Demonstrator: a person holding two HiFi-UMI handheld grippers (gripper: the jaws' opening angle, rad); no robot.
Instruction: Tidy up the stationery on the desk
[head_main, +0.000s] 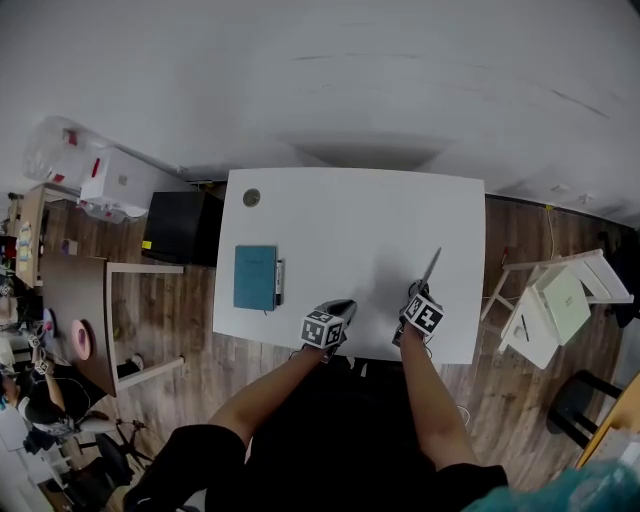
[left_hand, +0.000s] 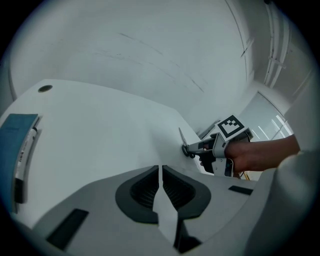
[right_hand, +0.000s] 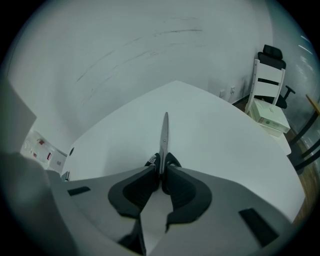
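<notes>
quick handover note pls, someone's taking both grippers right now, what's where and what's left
Left gripper: jaws all but together, nothing between them, low over the near edge of the desk.
Right gripper: jaws shut on the scissors at the handle end, blades closed and pointing away over the desk.
Teal notebook lies flat at the desk's left side, with a pen along its right edge.
Done, as it looks: notebook and pen are set together.
Left: the scissors need putting down, probably next to those two. No tray or pen holder shows on the desk.
</notes>
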